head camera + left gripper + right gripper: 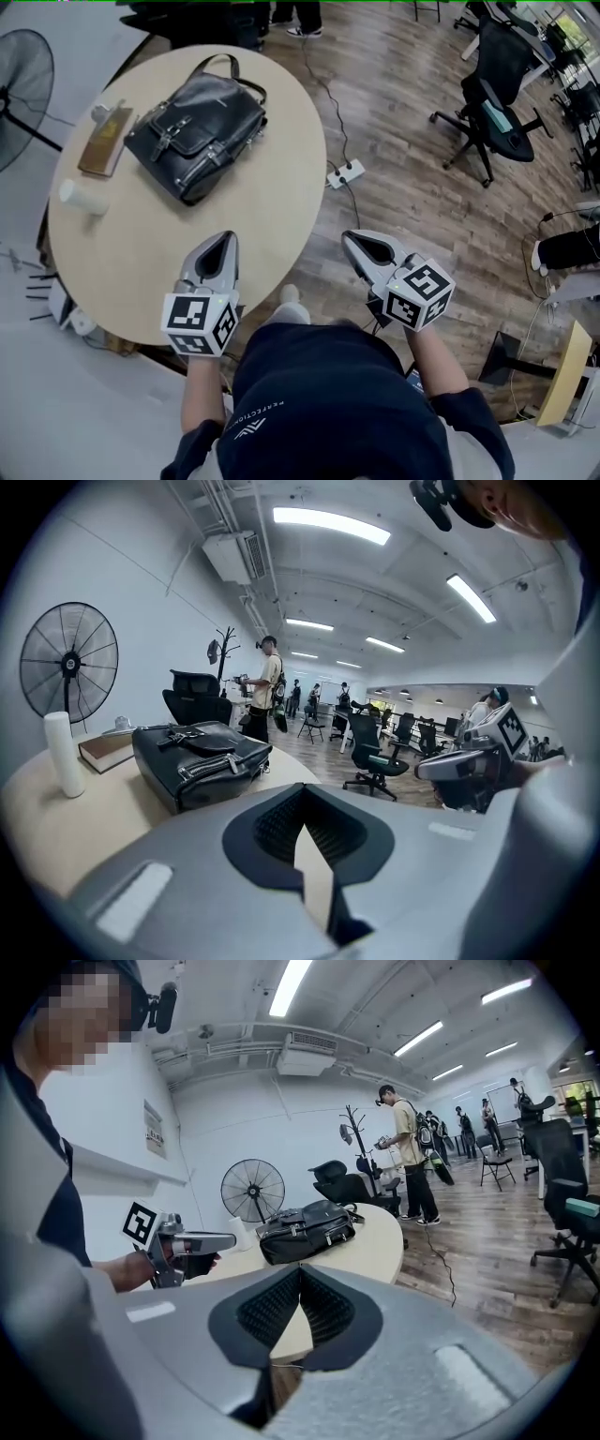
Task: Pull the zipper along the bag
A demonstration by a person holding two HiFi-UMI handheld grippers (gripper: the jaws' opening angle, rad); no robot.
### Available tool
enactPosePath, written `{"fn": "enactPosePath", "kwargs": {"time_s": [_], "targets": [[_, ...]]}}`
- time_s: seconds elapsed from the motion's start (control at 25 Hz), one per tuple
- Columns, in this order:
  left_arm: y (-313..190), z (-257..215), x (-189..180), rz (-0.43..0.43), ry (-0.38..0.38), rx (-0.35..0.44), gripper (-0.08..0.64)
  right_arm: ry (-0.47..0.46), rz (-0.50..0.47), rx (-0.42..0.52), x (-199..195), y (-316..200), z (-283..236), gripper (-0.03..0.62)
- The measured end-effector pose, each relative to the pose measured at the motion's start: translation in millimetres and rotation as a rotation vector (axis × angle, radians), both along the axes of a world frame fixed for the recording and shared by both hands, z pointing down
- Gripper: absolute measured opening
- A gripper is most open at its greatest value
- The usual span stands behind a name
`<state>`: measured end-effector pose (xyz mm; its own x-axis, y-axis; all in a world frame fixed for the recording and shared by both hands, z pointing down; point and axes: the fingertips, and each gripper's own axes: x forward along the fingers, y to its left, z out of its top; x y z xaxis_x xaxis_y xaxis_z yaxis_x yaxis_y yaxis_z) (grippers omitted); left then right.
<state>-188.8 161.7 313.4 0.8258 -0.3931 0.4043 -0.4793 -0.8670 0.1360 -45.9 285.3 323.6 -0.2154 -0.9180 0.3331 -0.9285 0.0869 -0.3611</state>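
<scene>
A black leather bag (pixel 197 131) with buckled straps and silver zippers lies on the far half of the round beige table (pixel 272 216). My left gripper (pixel 228 238) hovers over the table's near edge, well short of the bag, its jaws shut with nothing between them. My right gripper (pixel 349 236) is off the table's right side, above the floor, also shut and empty. In the left gripper view the bag (pixel 202 757) sits ahead to the left of my left gripper (pixel 302 806). From the right gripper view, the bag (pixel 305 1222) lies beyond my right gripper (pixel 300 1274).
A white cylinder (pixel 84 197) and a brown book (pixel 105 141) lie left of the bag. A standing fan (pixel 23 94) is beyond the table's left. On the wooden floor are a power strip (pixel 344 173) and office chairs (pixel 492 94). A person (pixel 408 1147) stands further back.
</scene>
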Motion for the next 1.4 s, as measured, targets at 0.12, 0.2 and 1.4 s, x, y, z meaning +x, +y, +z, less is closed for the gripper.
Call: {"fn": "enactPosePath", "kwargs": {"time_s": [0.12,0.2,1.4], "targets": [[-23,2,-4,-0.015,-0.002,-0.004,0.018,-0.002,-0.022,-0.013,0,-27,4,0.013],[-37,3,-7,-0.02,-0.004,-0.005,0.018,-0.005,-0.045,-0.027,-2,-44,9,0.075],[-124,40,-10,-0.534,-0.064,-0.07,0.018,0.099,-0.525,-0.105,11,-257,90,0.132]]}}
